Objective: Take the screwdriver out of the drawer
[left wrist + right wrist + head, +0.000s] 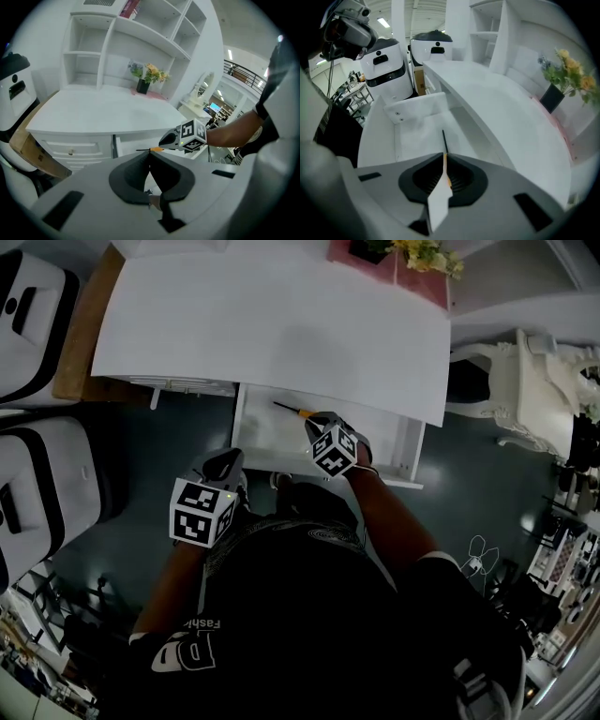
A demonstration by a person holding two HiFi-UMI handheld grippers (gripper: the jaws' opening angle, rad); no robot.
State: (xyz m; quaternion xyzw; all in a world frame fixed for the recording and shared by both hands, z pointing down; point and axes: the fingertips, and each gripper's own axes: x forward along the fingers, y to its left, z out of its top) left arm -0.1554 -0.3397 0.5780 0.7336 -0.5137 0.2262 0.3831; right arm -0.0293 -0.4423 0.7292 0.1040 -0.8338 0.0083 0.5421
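The slim screwdriver (291, 410) with an orange handle and a thin dark shaft is held over the back part of the open white drawer (240, 424), just in front of the tabletop's edge. The right tool (312, 420) has it. In the right gripper view the two jaws of this tool (444, 157) are pressed together on the orange handle. The dark shaft of the screwdriver (444, 139) sticks straight out past the jaw tips, over the pale drawer (412, 136) floor. Whether the tip touches that floor cannot be told. The left gripper view shows the screwdriver (151, 149) held level, shaft pointing left, at the mouth of the drawer (129, 143).

The left tool (225, 463) hangs in front of the drawer's left corner, apart from the screwdriver and from the right tool. In its own view the left tool (149, 155) has its jaws closed tip to tip with nothing between them.

Above the drawer spreads the broad white tabletop (272, 324). At its far edge a dark vase of yellow flowers (424, 253) stands on a pink mat (405, 276). A white open shelf unit (126, 42) rises behind the tabletop. A white ornate chair (525, 381) stands to the right on the dark floor, and white-and-black machines (28, 315) stand to the left.
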